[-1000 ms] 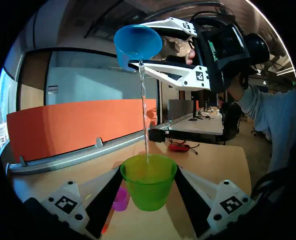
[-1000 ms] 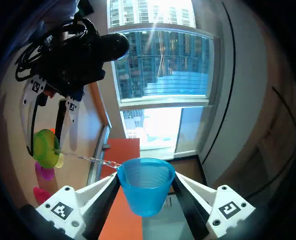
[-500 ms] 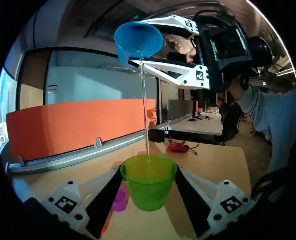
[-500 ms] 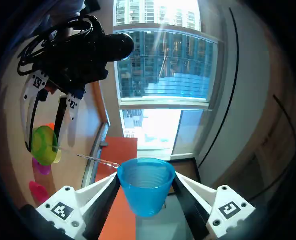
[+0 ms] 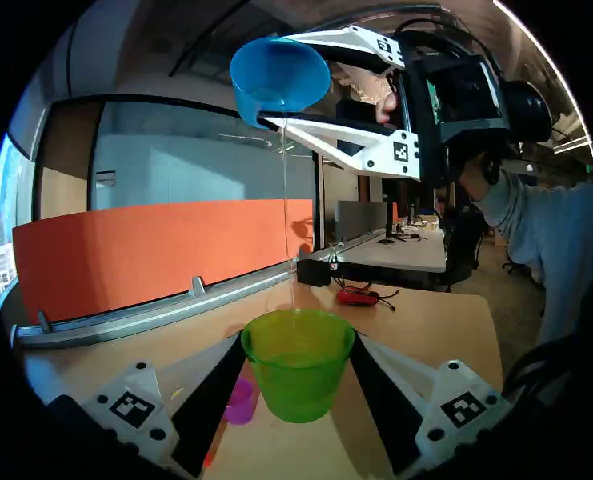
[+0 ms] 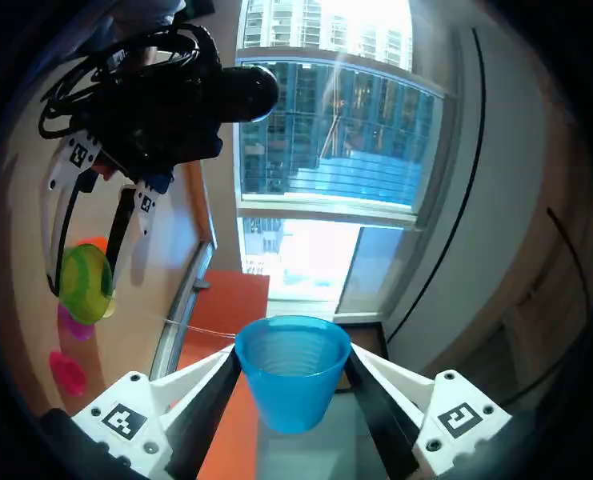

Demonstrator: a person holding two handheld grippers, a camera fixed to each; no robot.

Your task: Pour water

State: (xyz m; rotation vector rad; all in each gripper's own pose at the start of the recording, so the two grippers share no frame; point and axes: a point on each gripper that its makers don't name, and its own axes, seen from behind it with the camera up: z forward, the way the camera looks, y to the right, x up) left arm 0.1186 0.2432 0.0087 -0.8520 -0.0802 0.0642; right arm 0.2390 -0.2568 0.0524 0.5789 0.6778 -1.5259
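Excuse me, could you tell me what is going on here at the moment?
A person is pouring water from one cup into another, with tongs in each hand. The right tongs grip a blue cup, tipped over and held high. A thin thread of water falls from it into a green cup, which the left tongs hold upright just above the wooden table. A small purple cup sits on the table beside it.
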